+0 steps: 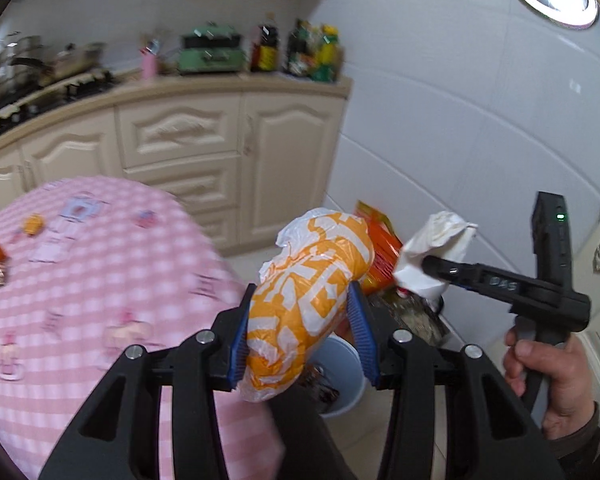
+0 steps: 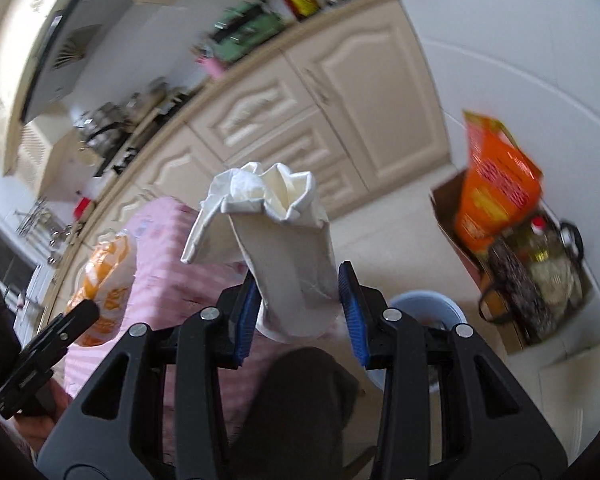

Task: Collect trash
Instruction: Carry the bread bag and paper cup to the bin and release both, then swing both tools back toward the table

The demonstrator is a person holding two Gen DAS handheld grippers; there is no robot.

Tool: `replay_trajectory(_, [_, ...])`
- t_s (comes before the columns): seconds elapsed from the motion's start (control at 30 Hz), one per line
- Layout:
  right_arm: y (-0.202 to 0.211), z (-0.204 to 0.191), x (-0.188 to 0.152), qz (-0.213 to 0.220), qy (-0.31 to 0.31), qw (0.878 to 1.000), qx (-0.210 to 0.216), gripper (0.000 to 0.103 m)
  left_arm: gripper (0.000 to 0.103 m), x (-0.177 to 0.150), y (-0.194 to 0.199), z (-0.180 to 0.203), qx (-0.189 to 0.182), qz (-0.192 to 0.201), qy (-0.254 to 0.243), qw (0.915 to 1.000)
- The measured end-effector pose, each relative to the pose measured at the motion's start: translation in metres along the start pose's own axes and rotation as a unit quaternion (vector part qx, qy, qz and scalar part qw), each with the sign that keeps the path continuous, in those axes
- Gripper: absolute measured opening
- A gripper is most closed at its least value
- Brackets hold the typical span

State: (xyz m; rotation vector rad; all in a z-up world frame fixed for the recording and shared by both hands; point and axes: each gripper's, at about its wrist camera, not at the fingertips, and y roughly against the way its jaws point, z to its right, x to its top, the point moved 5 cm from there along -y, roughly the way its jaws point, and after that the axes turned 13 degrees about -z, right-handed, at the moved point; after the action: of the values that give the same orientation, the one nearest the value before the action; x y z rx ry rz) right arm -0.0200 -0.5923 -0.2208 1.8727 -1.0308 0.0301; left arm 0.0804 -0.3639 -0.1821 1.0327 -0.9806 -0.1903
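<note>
Clamping a crumpled orange-and-white plastic bag point(image 1: 308, 304) between its blue ribbed pads point(image 1: 362, 336), the left gripper point(image 1: 300, 336) is shown at medium spread, jaws pressed on both sides of the bag, w/ the bag's top bulging up past the fingertips. In the same view a pale blue round plastic bin point(image 1: 340, 376) is seen directly below and behind the bag, on the light tiled floor, w/ dark wrappers visible inside it. The right gripper point(image 1: 432, 266), carried by a hand point(image 1: 548, 384) in a dark sleeve, is seen at right, closed on a crushed white paper cup point(image 1: 436, 248). From the right wrist view the right gripper point(image 2: 298, 304) is shown at a narrowish spread, pads pressed on the lower body of the cup point(image 2: 288, 256); the cup's rim is folded and crumpled, approx. upright, w/ a white flap hanging off its left side. The bin's point(image 2: 424, 304) rim is seen just right of and below the cup, partly hidden by the finger. The left gripper's side and the bag point(image 2: 100, 280) are seen at far left of that view. A round table under a pink checked cloth point(image 1: 100, 280) is shown left of both grippers; small orange wrappers point(image 1: 34, 224) lie near its far left edge. An open brown cardboard box point(image 2: 448, 204) holding an orange packet point(image 2: 496, 184) and bottles is set against the white tiled wall, near the bin. Cream cabinets point(image 1: 204, 140) and a cluttered counter are blurred in the bkgd.
</note>
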Motion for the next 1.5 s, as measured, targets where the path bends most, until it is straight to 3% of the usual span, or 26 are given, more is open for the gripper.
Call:
replay_trajectory(0.23, [-0.056, 0.071, -0.020, -0.065, -0.079, 0.995, -0.015, 0.038, 0.044, -0.009, -0.092, 0.039, -0.020, -0.090, -0.016, 0.9956])
replay_trajectory(0.53, [-0.121, 0.133, -0.037, -0.128, -0.150, 0.980, -0.016, 0.041, 0.044, -0.017, -0.201, 0.055, -0.030, -0.195, 0.009, 0.9803])
replay_trajectory(0.6, [-0.132, 0.142, -0.039, -0.138, -0.166, 0.976, -0.009, 0.049, 0.044, -0.018, -0.217, 0.056, -0.035, -0.210, 0.016, 0.9769])
replay_trajectory(0.67, [-0.141, 0.148, -0.039, -0.144, -0.175, 0.974, -0.004, 0.068, 0.050, -0.020, -0.231, 0.057, -0.037, -0.224, 0.025, 0.9737])
replay_trajectory(0.73, [-0.147, 0.156, -0.040, -0.144, -0.189, 0.971, -0.005, 0.076, 0.059, -0.022, -0.245, 0.056, -0.037, -0.239, 0.038, 0.9695])
replay_trajectory(0.77, [-0.148, 0.161, -0.041, -0.142, -0.197, 0.970, -0.005, 0.079, 0.070, -0.022, -0.247, 0.054, -0.034, -0.241, 0.042, 0.9689])
replay_trajectory(0.83, [-0.147, 0.167, -0.042, -0.136, -0.206, 0.969, -0.006, 0.089, 0.080, -0.021, -0.252, 0.052, -0.026, -0.241, 0.050, 0.9689])
replay_trajectory(0.9, [-0.143, 0.172, -0.044, -0.129, -0.211, 0.969, -0.018, 0.096, 0.080, -0.023, -0.252, 0.049, -0.012, -0.240, 0.052, 0.9693])
replay_trajectory(1.17, [-0.123, 0.182, -0.049, -0.110, -0.219, 0.969, -0.039, 0.097, 0.081, -0.018, -0.233, 0.049, 0.007, -0.221, 0.050, 0.9740])
replay_trajectory(1.5, [-0.081, 0.145, -0.031, -0.071, -0.189, 0.979, -0.040, 0.097, 0.083, -0.002, -0.161, 0.063, -0.003, -0.163, 0.020, 0.9865])
